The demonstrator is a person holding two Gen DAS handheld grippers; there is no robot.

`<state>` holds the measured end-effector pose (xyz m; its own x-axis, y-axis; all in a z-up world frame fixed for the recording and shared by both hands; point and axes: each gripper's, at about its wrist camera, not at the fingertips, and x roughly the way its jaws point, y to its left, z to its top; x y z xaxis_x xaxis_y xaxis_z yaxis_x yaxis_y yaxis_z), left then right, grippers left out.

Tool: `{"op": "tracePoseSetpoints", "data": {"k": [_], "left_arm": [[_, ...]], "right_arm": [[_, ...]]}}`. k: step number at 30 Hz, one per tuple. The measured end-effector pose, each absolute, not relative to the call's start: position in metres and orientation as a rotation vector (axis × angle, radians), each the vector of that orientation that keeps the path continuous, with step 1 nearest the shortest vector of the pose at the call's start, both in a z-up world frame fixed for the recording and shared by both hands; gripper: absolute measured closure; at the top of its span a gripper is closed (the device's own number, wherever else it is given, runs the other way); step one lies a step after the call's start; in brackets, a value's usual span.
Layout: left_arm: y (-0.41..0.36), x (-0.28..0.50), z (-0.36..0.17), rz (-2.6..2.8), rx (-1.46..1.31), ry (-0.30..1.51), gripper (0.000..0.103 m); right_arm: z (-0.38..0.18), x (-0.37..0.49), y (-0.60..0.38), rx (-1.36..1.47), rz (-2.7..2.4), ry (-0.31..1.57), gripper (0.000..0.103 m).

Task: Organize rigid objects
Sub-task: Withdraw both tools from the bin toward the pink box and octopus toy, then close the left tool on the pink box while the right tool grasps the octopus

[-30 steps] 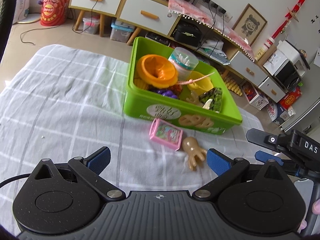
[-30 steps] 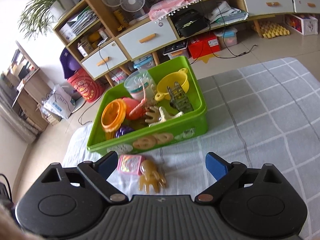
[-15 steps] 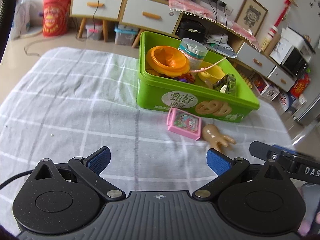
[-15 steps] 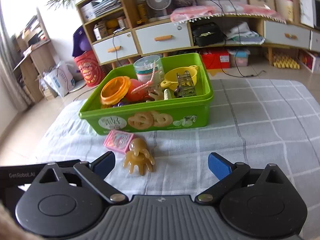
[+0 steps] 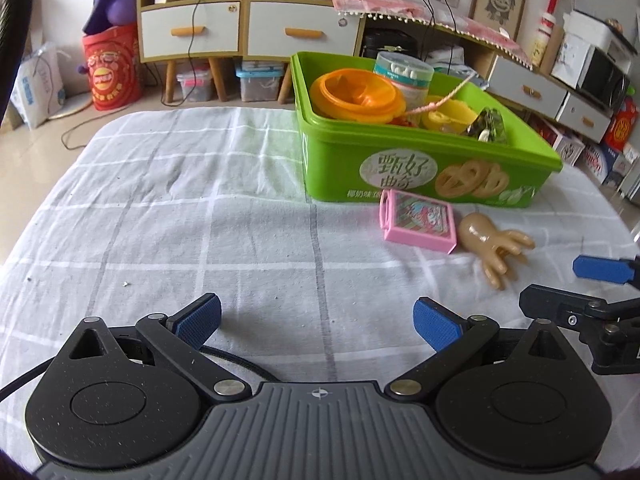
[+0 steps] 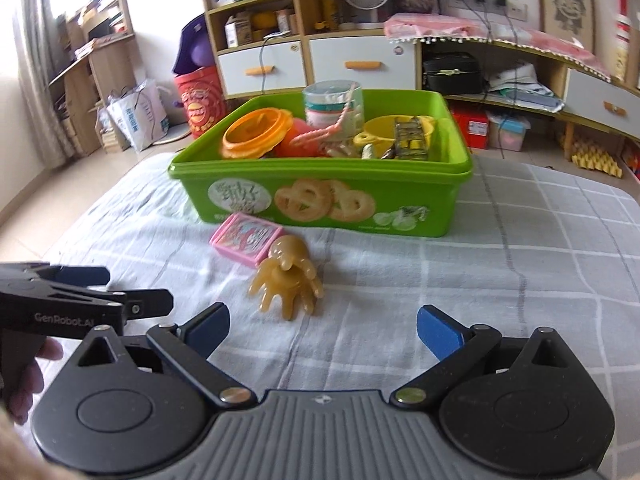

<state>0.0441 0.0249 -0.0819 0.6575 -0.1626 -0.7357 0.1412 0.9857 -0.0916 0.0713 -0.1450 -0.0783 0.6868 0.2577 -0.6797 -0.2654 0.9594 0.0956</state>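
Most of the toys already sit in the green plastic biscuit tub [image 6: 320, 196]. Two remain on the checked cloth of the worktop [image 6: 500, 280]: a flat pink plastic toy case [image 6: 246, 238] and a tan rubbery hand-shaped toy [image 6: 286, 282], both ahead of the right tongs [image 6: 322, 330], slightly to their left. The hand's long axis runs toward these tongs, digits nearest them. Right tongs gape wide, empty; left tongs [image 5: 316, 318] likewise spread, holding nothing.

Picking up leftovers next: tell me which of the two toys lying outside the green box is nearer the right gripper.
The tan octopus toy, lying just ahead of the open right gripper. The pink case lies behind it, against the green box.
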Motion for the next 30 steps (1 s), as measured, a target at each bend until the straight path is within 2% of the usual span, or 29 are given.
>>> {"op": "tracePoseSetpoints", "data": {"k": [12,15,17,19,30], "left_arm": [[0.016,0.043,-0.090,-0.195,0.083,0.793,0.002],[0.017,0.042,-0.090,-0.194,0.082,0.791,0.002],[0.016,0.043,-0.090,-0.193,0.082,0.791,0.002],[0.016,0.042,-0.090,-0.189,0.080,0.790,0.002],[-0.003,0.054,-0.089,-0.215,0.092,0.803,0.002]], "right_arm": [[-0.087,0.084,-0.131,-0.033,0.285,0.741,0.017],[-0.085,0.085,-0.129,-0.022,0.288,0.727,0.033],[-0.082,0.086,-0.127,-0.021,0.300,0.722,0.057],[-0.079,0.086,-0.126,-0.017,0.317,0.726,0.071],[-0.074,0.087,-0.157,0.034,0.245,0.744,0.073]]}}
